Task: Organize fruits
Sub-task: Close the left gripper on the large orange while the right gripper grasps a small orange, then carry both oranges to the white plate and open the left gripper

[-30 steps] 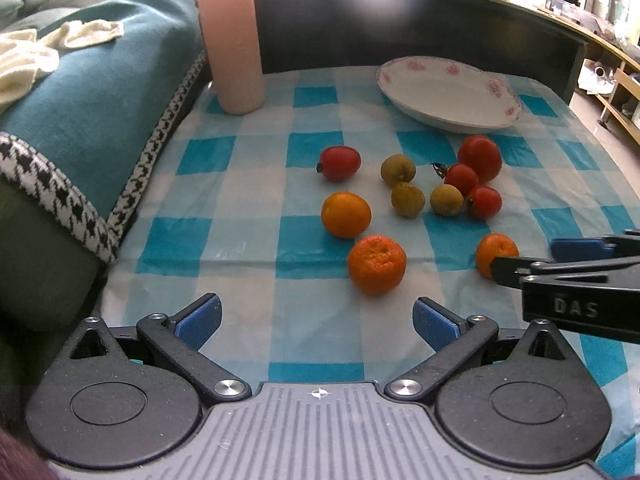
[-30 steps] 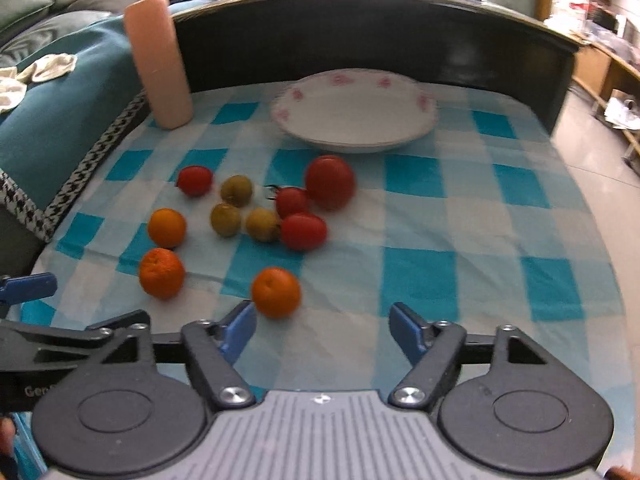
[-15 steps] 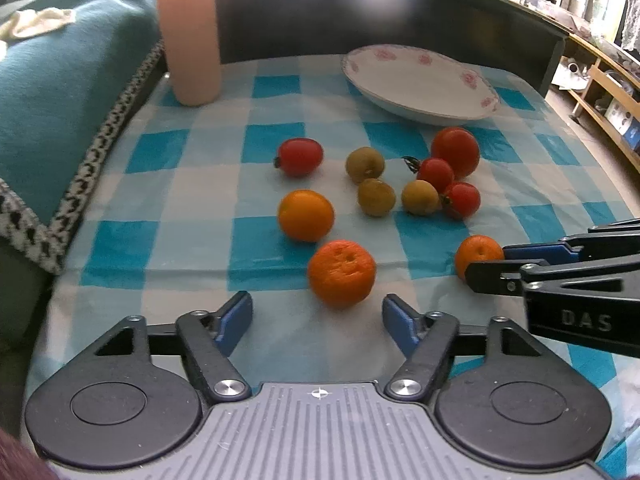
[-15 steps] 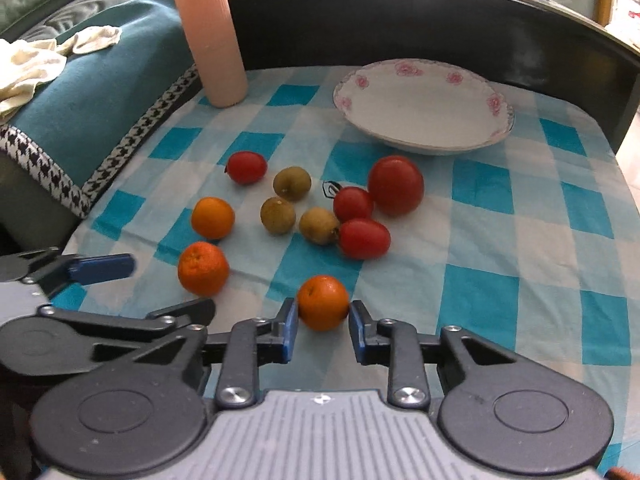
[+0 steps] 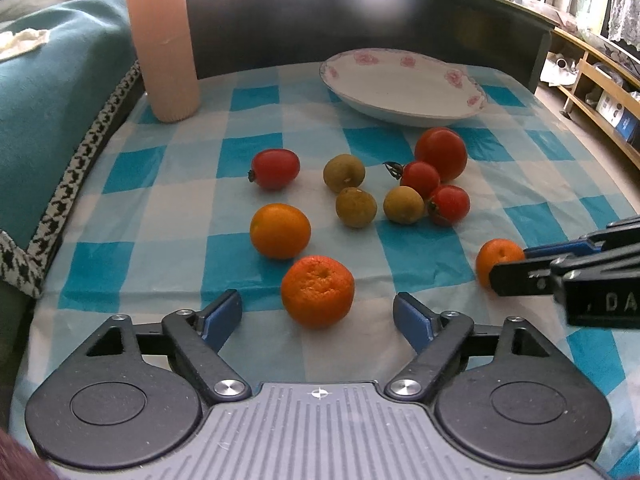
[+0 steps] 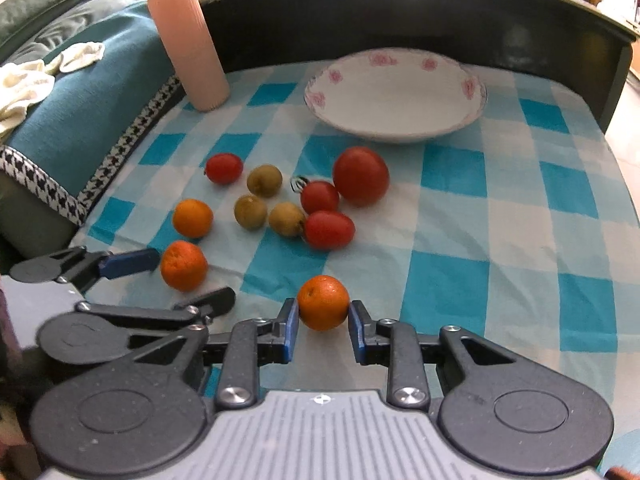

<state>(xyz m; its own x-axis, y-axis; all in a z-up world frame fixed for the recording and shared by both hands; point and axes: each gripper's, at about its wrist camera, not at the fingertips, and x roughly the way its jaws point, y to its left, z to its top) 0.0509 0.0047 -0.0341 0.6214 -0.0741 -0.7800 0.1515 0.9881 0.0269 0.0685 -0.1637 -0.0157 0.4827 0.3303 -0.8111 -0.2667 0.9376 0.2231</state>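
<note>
1. The right gripper had its jaws pinching a small smooth orange mandarin at the lower centre of its own view, the blue pads pressing its two sides; the fruit appeared to rest on the blue-and-white checked cloth of the worktop, so I judged it gripped but not lifted.
2. The left gripper had jaws that had just been opening, spread wide on either side of a larger, dimpled orange mandarin low in its view, the pads clear of the skin. That width suited straddling the fruit before closing.
3. A white shallow plate with pink flowers lay empty at the upper right of the left view, probably the place meant for the fruit.
4. Between plate and grippers lay a third orange mandarin, four red tomatoes including the largest, and three brownish-green round fruits, one nearest the plate.
5. A tall pink ribbed cylinder stood upper left, out of the way.
</note>
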